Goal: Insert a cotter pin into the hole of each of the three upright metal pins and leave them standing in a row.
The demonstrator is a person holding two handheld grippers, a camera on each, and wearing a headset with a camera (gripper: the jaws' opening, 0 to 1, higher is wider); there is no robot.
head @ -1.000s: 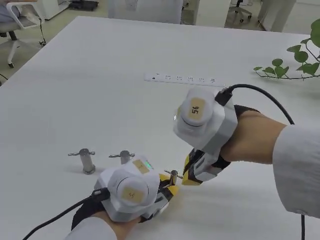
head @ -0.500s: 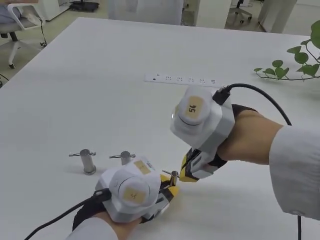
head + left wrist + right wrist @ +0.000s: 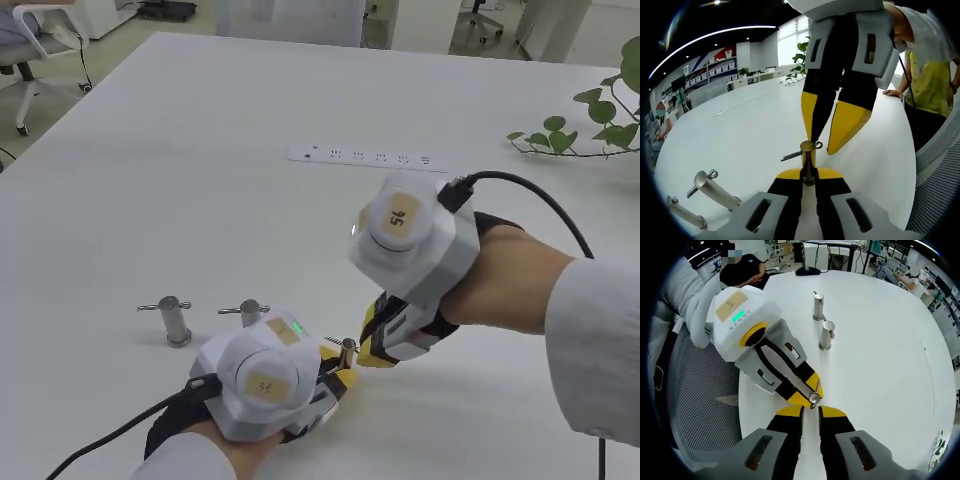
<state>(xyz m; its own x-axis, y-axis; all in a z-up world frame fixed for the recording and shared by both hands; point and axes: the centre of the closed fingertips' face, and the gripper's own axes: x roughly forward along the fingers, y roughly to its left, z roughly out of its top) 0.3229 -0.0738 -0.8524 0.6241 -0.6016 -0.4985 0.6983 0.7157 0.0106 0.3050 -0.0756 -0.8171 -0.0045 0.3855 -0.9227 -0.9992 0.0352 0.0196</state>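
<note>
The third metal pin stands upright with my left gripper shut on its lower part. A cotter pin runs through its hole, the loop end facing my right gripper. The right gripper's yellow tips straddle that loop with a narrow gap, so it is slightly open. In the head view the left gripper holds the metal pin near the table's front edge, and the right gripper meets it from the right. Two more metal pins stand to the left, each with a cotter pin through it.
A white power strip lies across the middle of the white table. Plant leaves reach in at the back right. An office chair stands beyond the table's far left edge. A person sits by the table.
My right gripper shifted a little to the left toward the held metal pin, then eased slightly back. The left gripper and the two finished pins stayed put.
</note>
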